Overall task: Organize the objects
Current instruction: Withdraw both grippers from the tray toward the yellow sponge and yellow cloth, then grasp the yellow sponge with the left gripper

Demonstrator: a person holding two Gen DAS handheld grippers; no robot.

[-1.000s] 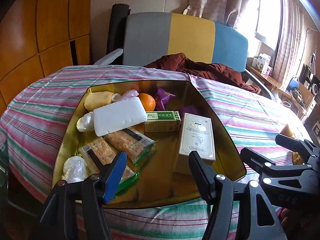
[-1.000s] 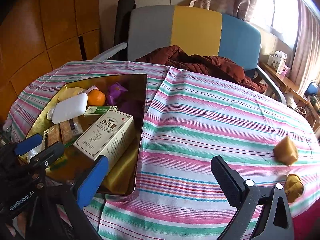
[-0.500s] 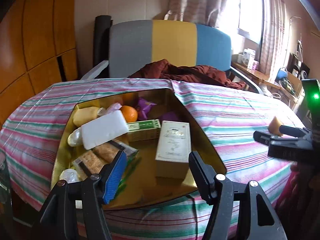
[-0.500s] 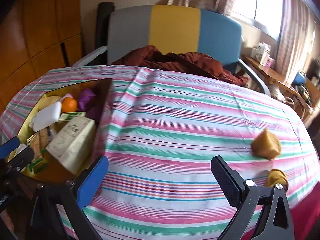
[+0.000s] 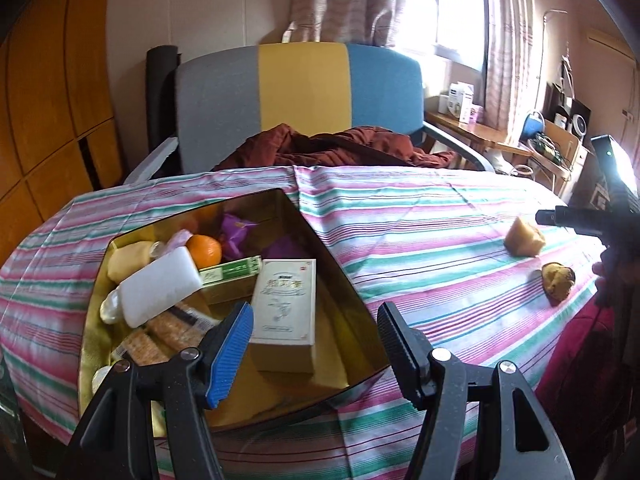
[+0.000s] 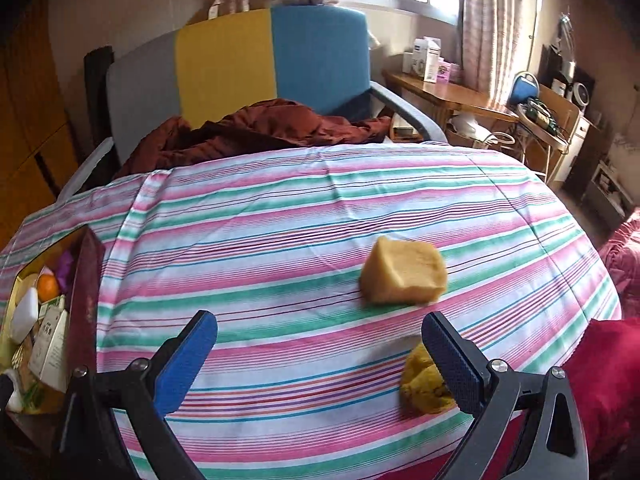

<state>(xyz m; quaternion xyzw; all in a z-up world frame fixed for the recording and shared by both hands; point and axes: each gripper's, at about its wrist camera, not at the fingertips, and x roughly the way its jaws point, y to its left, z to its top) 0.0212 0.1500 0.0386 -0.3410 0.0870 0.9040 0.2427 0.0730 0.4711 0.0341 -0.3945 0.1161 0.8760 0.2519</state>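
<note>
Left hand-held gripper (image 5: 314, 340): fingers apart, nothing between them; hovers over the near edge of the gold tray (image 5: 352, 292) on the striped bench (image 5: 420, 240); cream medicine box (image 5: 285, 304) lies in the tray just beyond the fingertips at 12 o'clock, slightly toward the blue pad.

Tray contents, seen from the left wrist: white block (image 5: 160, 288) at 10 o'clock of the box, resting on cracker packs (image 5: 172, 328); green box (image 5: 232, 270) touching the medicine box's far-left corner; orange (image 5: 204, 250) behind the white block; purple wrapper (image 5: 240, 228) at the far end.

Right hand-held gripper (image 6: 320, 360): fingers wide apart, empty; hangs over the bench, well clear of the tray, which sits at its 9 o'clock at the frame edge.

Yellow sponge chunk (image 6: 402, 276) on the cloth at 1 o'clock of the right hand-held gripper, just beyond the fingertips, apart from both pads; not touching.

Darker yellow crumpled lump (image 6: 420, 384) at 4 o'clock, right beside the black-side pad and partly hidden by it; cannot tell if it touches.

From the left wrist the same two lie at 2–3 o'clock, far right of the bench: sponge chunk (image 5: 524, 236), lump (image 5: 558, 280) nearer the edge; right unit's fingertip sits just beside the chunk.

Behind the bench: grey/yellow/blue chair (image 5: 300, 92) with maroon cloth (image 5: 332, 148) on it.
</note>
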